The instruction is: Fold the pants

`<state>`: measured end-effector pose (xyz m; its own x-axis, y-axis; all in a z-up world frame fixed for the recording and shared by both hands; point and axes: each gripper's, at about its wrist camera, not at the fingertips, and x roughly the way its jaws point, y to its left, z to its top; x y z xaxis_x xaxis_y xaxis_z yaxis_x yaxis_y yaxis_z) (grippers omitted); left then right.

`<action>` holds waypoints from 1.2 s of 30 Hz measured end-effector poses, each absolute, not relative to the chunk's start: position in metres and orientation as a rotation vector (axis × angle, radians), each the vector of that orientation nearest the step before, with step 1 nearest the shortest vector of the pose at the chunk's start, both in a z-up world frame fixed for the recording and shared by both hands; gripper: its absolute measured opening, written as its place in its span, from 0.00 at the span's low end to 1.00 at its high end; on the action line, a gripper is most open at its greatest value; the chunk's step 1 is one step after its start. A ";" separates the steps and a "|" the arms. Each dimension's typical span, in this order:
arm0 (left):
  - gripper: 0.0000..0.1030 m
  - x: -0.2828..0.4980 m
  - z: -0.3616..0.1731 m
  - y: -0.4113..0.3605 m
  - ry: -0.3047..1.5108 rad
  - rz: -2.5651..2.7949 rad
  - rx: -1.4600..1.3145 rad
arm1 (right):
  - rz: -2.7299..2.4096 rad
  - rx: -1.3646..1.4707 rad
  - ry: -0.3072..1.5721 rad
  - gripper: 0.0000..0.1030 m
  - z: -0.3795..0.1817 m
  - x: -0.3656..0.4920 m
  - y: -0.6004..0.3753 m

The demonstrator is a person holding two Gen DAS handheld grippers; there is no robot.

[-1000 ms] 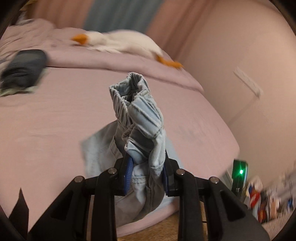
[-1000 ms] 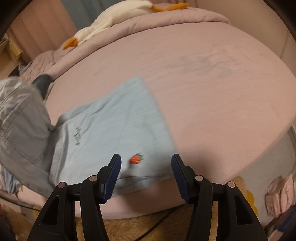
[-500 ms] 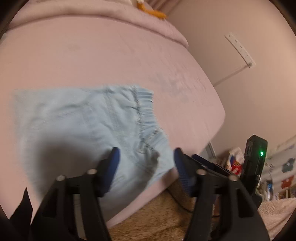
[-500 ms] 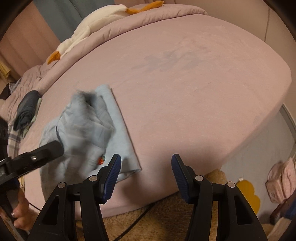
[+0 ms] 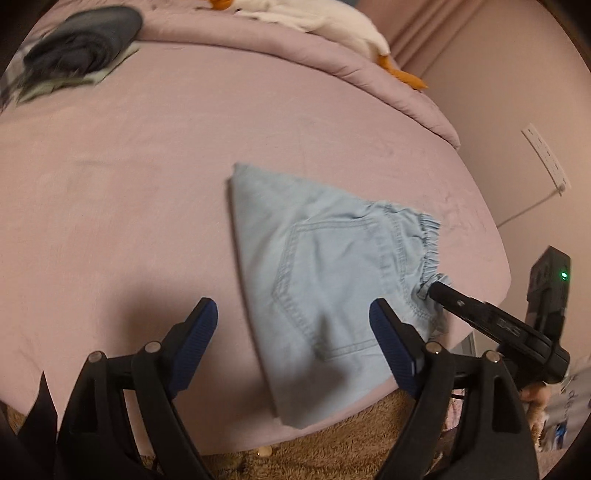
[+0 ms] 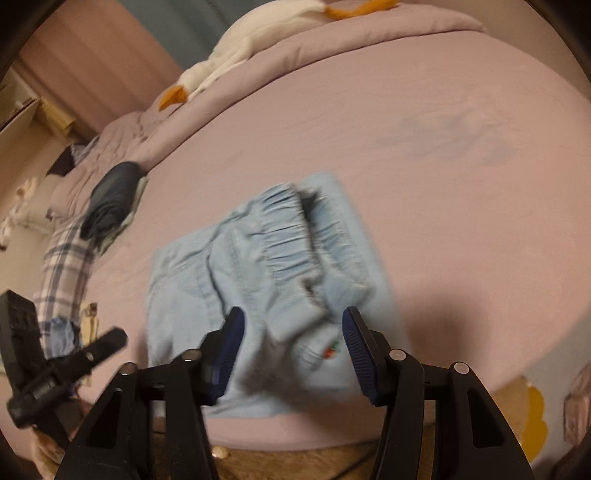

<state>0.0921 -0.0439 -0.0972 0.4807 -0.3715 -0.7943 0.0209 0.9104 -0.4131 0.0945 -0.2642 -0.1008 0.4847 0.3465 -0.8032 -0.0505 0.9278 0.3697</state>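
Light blue denim pants (image 5: 325, 266) lie folded on the pink bed near its front edge, back pocket up, elastic waistband to the right. In the right wrist view the pants (image 6: 258, 280) show the gathered waistband and a small strawberry mark. My left gripper (image 5: 291, 325) is open and empty, just above the pants' near left part. My right gripper (image 6: 291, 336) is open, its jaws standing on either side of the waistband corner without closing on it. The right gripper's tip (image 5: 443, 290) shows in the left wrist view at the waistband.
A white stuffed goose (image 5: 325, 18) lies on the folded duvet at the back. A dark folded garment (image 5: 81, 48) sits on plaid cloth at the back left. The bed's front edge (image 5: 332, 424) drops to a brown rug. A wall socket strip (image 5: 546, 158) is at the right.
My left gripper let go of the waistband it held up a second ago and the pants dropped flat. My right gripper moved in over the waistband corner.
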 end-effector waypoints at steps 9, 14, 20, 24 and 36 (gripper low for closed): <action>0.82 0.085 -0.112 -0.032 1.100 -0.203 -0.357 | 0.198 0.272 0.973 0.19 -0.086 0.089 -0.275; 0.82 0.084 -0.117 -0.033 1.124 -0.197 -0.342 | 0.103 0.272 1.012 0.55 -0.106 0.094 -0.288; 0.82 0.089 -0.115 -0.031 1.121 -0.193 -0.350 | 0.191 0.316 1.001 0.68 -0.100 0.116 -0.300; 0.82 0.084 -0.114 -0.028 1.112 -0.192 -0.354 | 0.261 0.357 1.090 0.61 -0.129 0.134 -0.288; 0.82 0.093 -0.110 -0.031 1.098 -0.201 -0.344 | 0.200 0.277 0.939 0.28 -0.080 0.085 -0.294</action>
<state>0.0930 -0.0307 -0.1098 0.4448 -0.3267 -0.8339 -0.0094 0.9293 -0.3691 0.0849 -0.2936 -0.0798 0.5762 0.2878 -0.7649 -0.0488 0.9464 0.3194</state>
